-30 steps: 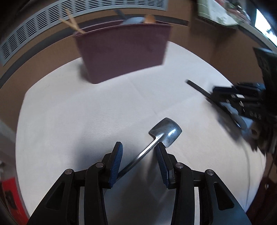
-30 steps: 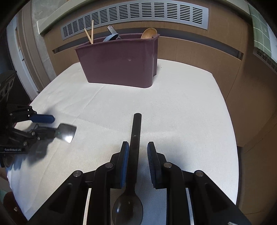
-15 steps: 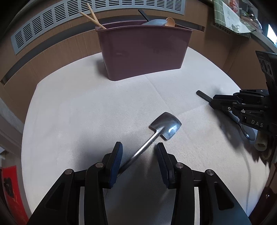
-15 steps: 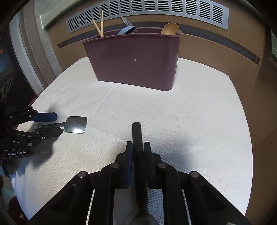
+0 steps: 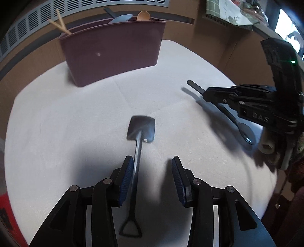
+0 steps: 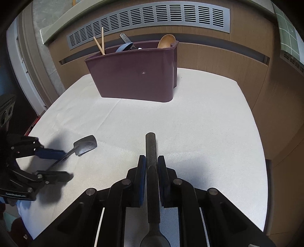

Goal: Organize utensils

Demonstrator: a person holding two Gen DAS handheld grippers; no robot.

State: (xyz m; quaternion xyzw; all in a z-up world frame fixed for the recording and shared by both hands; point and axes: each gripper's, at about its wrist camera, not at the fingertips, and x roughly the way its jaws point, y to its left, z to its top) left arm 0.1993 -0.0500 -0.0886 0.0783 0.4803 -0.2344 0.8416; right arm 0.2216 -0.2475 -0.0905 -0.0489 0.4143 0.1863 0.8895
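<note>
A small metal shovel-shaped spoon (image 5: 141, 129) lies on the white tablecloth, its handle between the fingers of my left gripper (image 5: 151, 163). The jaws are open and the handle rests against the left pad (image 5: 127, 176). It also shows in the right wrist view (image 6: 84, 145). My right gripper (image 6: 151, 161) is shut on the handle of a black spoon (image 6: 151, 150), bowl toward the camera, lifted above the cloth. That spoon (image 5: 245, 131) shows at right in the left wrist view. A maroon utensil bin (image 6: 136, 76) stands at the back with chopsticks, a wooden spoon and dark utensils in it.
The white tablecloth (image 6: 209, 117) covers the table, ringed by a brown panelled wall with a grey vent grille (image 6: 152, 17). The bin also shows in the left wrist view (image 5: 114, 51). The table edge drops off at the right (image 6: 266, 161).
My right gripper closed on the black spoon's handle and lifted it. The metal spoon turned so its handle lies straighter against my left gripper's left pad. Both views shifted toward the bin.
</note>
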